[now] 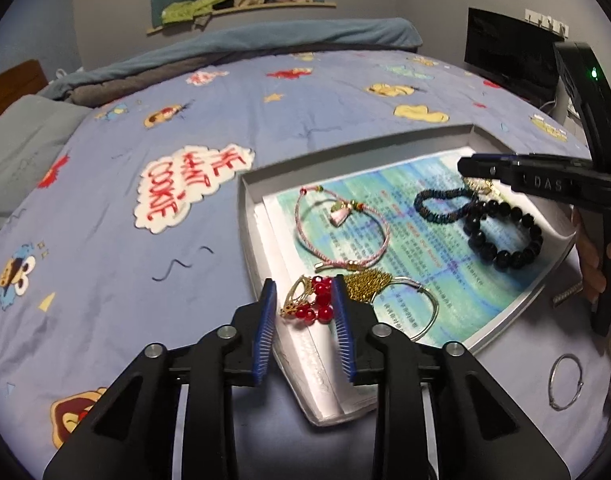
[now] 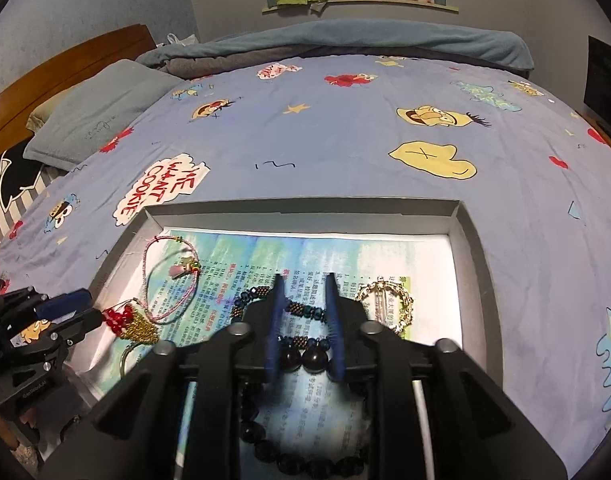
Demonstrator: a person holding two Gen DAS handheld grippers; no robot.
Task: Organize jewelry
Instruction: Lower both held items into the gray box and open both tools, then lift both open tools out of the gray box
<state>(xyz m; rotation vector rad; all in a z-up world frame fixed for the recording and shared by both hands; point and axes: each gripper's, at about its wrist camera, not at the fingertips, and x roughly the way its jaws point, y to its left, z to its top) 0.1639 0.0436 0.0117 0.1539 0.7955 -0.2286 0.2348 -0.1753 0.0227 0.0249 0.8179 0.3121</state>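
Observation:
A grey tray (image 1: 247, 216) lined with printed paper lies on the bed. It holds a pink cord bracelet (image 1: 341, 230), a blue beaded bracelet (image 1: 441, 206), a black bead bracelet (image 1: 505, 236), a gold chain piece (image 1: 369, 284) and a silver bangle (image 1: 429, 312). My left gripper (image 1: 303, 292) is open around a red bead and gold ornament (image 1: 315, 300) at the tray's near edge. My right gripper (image 2: 305, 284) is open over the blue beaded bracelet (image 2: 301, 308); the black beads (image 2: 305, 358) lie between its fingers. A gold ring brooch (image 2: 385, 304) lies to its right.
A silver hoop (image 1: 565, 380) lies on the blue cartoon sheet (image 1: 145, 240) outside the tray. A grey pillow (image 2: 93, 108) and wooden headboard (image 2: 65, 64) are at the left. A black monitor (image 1: 505, 52) stands at the far right.

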